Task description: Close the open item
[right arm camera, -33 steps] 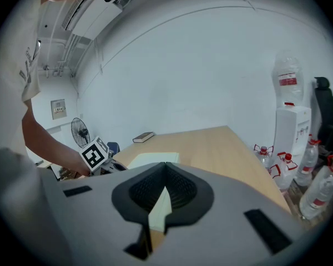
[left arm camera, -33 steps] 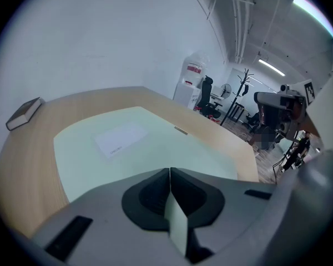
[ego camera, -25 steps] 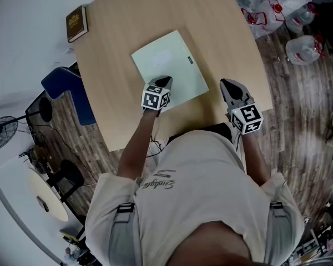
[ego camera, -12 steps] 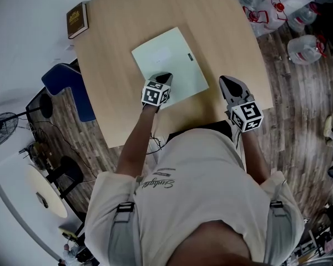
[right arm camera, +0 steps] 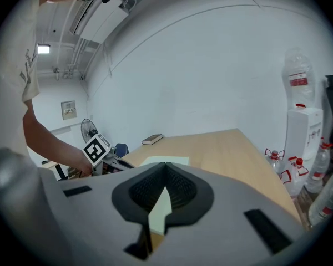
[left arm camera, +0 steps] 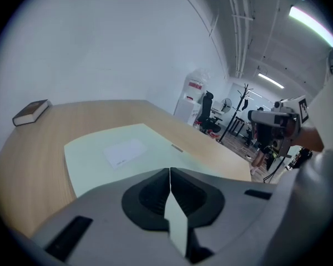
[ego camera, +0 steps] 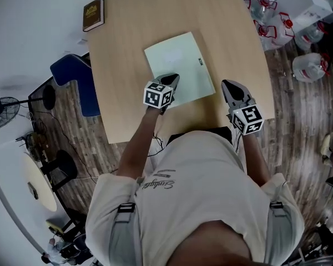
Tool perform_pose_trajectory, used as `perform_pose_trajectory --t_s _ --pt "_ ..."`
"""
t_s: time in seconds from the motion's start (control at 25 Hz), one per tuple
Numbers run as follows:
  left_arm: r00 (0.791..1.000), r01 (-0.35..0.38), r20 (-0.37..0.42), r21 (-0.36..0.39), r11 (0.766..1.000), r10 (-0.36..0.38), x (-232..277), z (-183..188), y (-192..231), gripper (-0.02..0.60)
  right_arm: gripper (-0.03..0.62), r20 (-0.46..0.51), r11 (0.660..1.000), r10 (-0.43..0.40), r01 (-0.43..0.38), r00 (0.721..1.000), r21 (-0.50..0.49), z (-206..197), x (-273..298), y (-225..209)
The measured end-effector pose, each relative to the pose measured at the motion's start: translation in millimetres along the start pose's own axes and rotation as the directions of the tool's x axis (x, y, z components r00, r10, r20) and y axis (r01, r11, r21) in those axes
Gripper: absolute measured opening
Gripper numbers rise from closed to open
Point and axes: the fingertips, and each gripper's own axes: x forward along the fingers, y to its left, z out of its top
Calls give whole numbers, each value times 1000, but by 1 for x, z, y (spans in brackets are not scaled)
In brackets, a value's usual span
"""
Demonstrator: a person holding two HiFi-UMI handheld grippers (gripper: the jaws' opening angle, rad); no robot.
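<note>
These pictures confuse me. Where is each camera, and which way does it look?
Head view: on the person's head, looking down at the light wooden table, pale green folder, left gripper, right gripper; arms and shirt show.
Left gripper view: on the left gripper, looking across the folder towards a small brown book; shut jaws show.
Right gripper view: on the right gripper, looking along the table towards a white wall; shut jaws and the left arm show.
Both gripper views show folder and book.

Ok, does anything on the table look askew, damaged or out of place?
Nothing stands out. The pale green folder lies flat and shut on the table, and the brown book sits closed at the table's far corner.
</note>
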Motion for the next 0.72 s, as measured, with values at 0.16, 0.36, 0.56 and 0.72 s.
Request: perform_pose_trajectory --t_s 0.16,0.36,0.56,0.72 --pt "997 -4 81 12 1000 3 -26 13 -12 14 -6 -2 999 29 -29 1000 -31 5 5 13" --pt "985 -22 172 37 999 15 -66 21 -25 14 -6 -12 995 64 -65 998 -79 9 12 32" --pt "965 -62 259 41 997 49 -111 29 -28 15 -6 -11 984 110 -110 994 -137 23 25 55" --pt "943 -103 323 34 994 87 -148 35 -25 14 -6 3 970 141 -137 990 -202 42 32 78"
